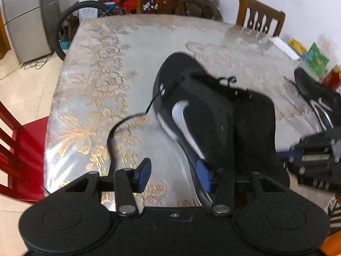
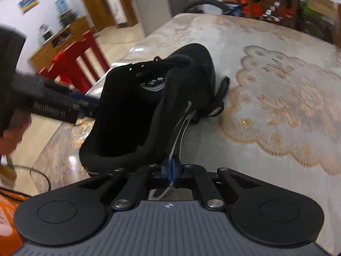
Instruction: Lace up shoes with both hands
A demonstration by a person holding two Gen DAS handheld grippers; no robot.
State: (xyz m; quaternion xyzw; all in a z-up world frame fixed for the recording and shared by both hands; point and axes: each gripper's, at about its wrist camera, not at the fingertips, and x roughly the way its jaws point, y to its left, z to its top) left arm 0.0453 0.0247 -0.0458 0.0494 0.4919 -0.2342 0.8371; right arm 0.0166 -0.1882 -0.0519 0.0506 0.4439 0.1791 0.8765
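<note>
A black shoe [image 1: 202, 111] with a white swoosh lies on the flowered table [image 1: 106, 74], toe pointing away. Its black lace [image 1: 110, 136] trails off to the left and curves down past my left gripper [image 1: 174, 172]. That gripper is open over the cloth beside the heel, its right pad [image 1: 203, 175] against the shoe's side and the lace outside its fingers. In the right wrist view the same shoe [image 2: 132, 111] shows its dark opening. My right gripper [image 2: 171, 170] is shut at its heel side, by the white stripes; I cannot tell whether anything thin is pinched. More lace [image 2: 220, 93] lies right of the shoe.
A second black shoe [image 1: 315, 91] sits at the table's right edge, near a white box [image 1: 285, 49] and coloured packets [image 1: 317, 57]. A red chair [image 1: 12, 149] stands at the left, a wooden chair [image 1: 260, 19] at the far side, a bicycle wheel [image 1: 64, 32] beyond.
</note>
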